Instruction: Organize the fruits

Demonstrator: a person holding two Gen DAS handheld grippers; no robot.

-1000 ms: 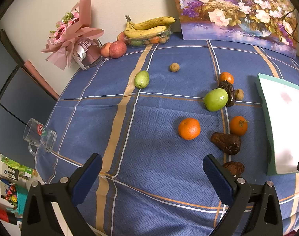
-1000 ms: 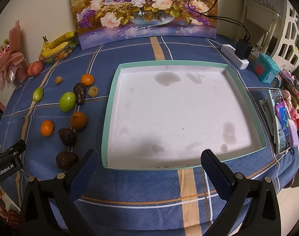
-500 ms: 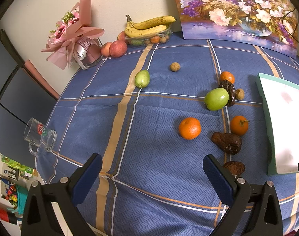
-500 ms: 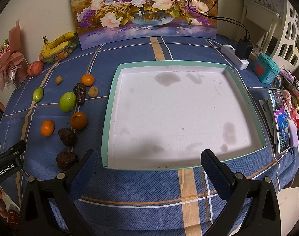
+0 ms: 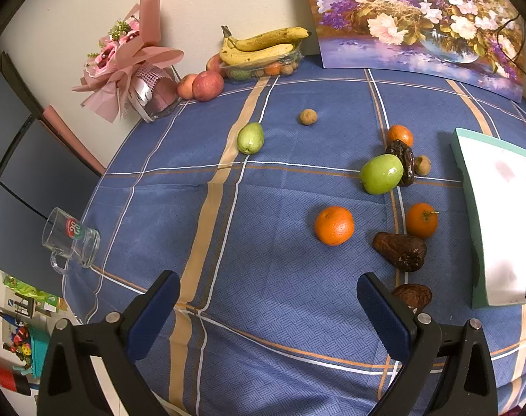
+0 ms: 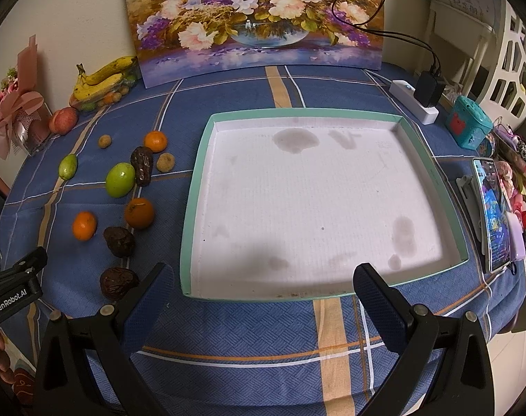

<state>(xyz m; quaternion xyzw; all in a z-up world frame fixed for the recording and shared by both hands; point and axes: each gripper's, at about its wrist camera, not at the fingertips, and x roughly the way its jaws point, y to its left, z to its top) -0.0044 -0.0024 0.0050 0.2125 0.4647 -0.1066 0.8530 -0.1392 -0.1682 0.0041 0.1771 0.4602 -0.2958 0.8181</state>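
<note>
Ahead of the left gripper's (image 5: 268, 306) wide-apart jaws, an orange (image 5: 334, 225), untouched.

A soft woven cloth (image 5: 263, 277) covers the table, the mug (image 5: 70, 241) is clear shiny glass, the green apple (image 5: 380, 174) looks smooth and glossy, and the brown dates (image 5: 400, 251) look wrinkly and dull.

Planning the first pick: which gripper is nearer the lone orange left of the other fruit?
Left. The left gripper faces the orange just ahead; the right gripper sits before the tray, the orange off to its left.
</note>
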